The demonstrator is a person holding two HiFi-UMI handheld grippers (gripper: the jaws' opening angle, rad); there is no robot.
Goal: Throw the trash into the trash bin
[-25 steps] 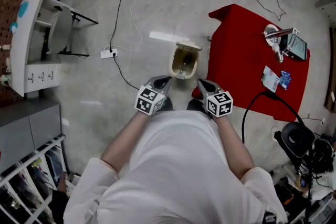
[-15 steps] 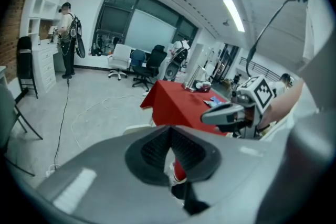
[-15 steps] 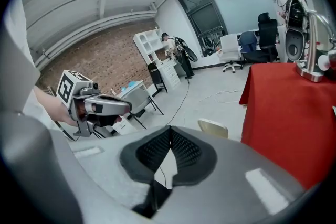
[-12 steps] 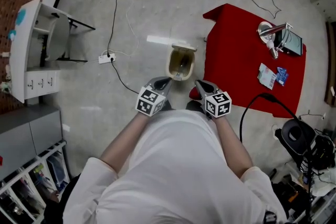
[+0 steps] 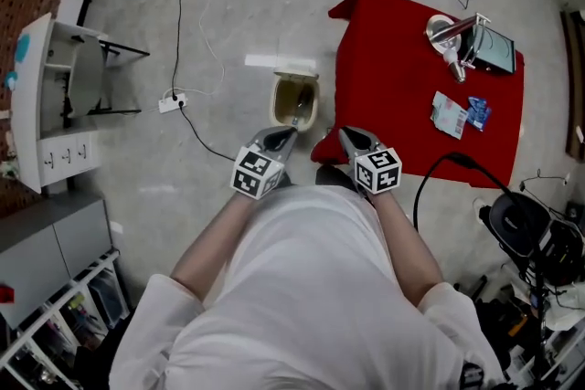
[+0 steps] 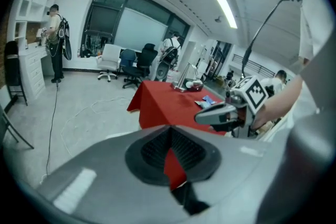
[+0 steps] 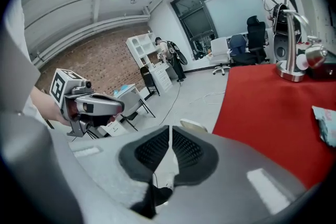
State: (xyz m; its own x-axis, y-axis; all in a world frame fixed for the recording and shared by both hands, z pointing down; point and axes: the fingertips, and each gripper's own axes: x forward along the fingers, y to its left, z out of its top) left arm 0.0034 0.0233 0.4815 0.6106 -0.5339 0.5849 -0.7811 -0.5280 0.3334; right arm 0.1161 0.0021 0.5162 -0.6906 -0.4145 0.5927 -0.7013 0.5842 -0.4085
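The person is facing the red table (image 5: 393, 59) with the trash bin (image 5: 295, 101) standing open on the floor just ahead. This looks like the approach step, with nothing picked up yet. The left gripper (image 5: 291, 133) and right gripper (image 5: 346, 134) are both holding their jaws pressed together, empty. The trash, crumpled wrappers (image 5: 454, 116), is lying on the cloth, well apart from both claws. The next move is calling for opening one claw over a wrapper. Only the head view is showing into the bin's mouth — only the left gripper view is showing office chairs (image 6: 128, 63) by the windows.

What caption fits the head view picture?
Shut grey left gripper and right gripper face beige trash bin beside red-clothed table.
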